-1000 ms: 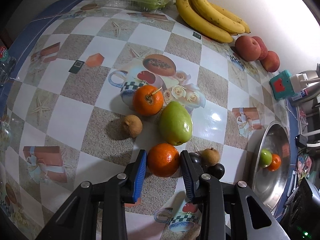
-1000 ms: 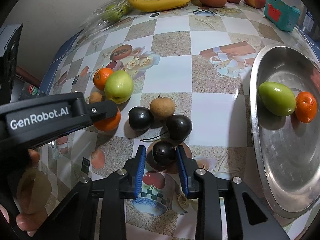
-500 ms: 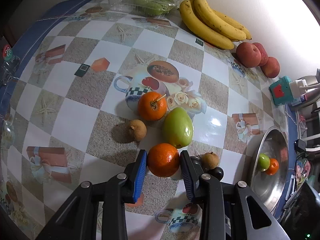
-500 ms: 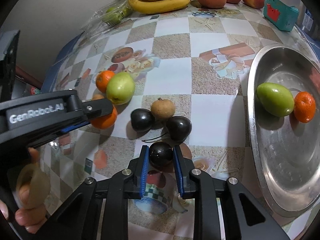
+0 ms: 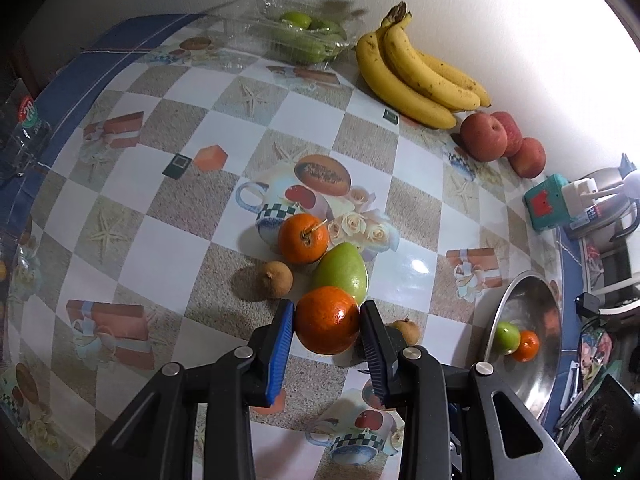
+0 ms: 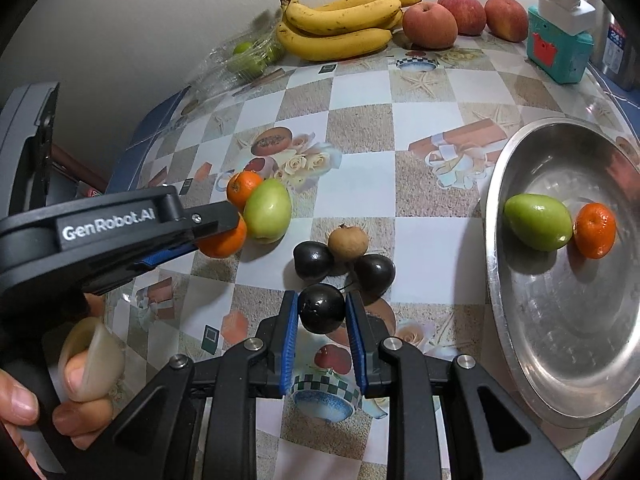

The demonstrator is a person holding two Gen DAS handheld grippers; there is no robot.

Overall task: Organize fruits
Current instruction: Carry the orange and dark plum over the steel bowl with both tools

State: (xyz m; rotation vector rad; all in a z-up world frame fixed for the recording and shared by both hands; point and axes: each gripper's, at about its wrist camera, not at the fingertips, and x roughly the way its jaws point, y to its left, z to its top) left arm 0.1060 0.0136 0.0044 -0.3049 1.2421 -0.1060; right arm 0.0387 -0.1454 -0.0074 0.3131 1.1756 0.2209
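Left gripper (image 5: 327,320): its fingers are clamping an orange (image 5: 327,320), holding it just above the tablecloth (image 5: 168,256), beside the loose green fruit (image 5: 342,270).
Right gripper (image 6: 322,314): its fingers are pinching a dark round fruit (image 6: 322,314), just clear of the cloth.
Oranges: three are showing, one held, one lying loose (image 5: 303,238), one in the bowl (image 6: 595,230).
Green fruits: two are lying in the open, one loose, one in the bowl (image 6: 537,221).
Dark fruits: three in all, the held one and two (image 6: 313,261) (image 6: 375,272) sitting on the cloth.
Small brown fruits: two are lying loose (image 5: 275,285) (image 5: 406,330).
Bananas (image 5: 416,76): one bunch is lying by the wall.
Apples (image 5: 484,136): three are sitting beside the bananas.
Metal bowl (image 6: 560,368): it is holding one green fruit and one orange, touching each other.
Clear plastic tray (image 5: 296,36): it is holding green fruits too bunched to count.
Person's hand (image 6: 60,392): it is gripping the left gripper's handle.
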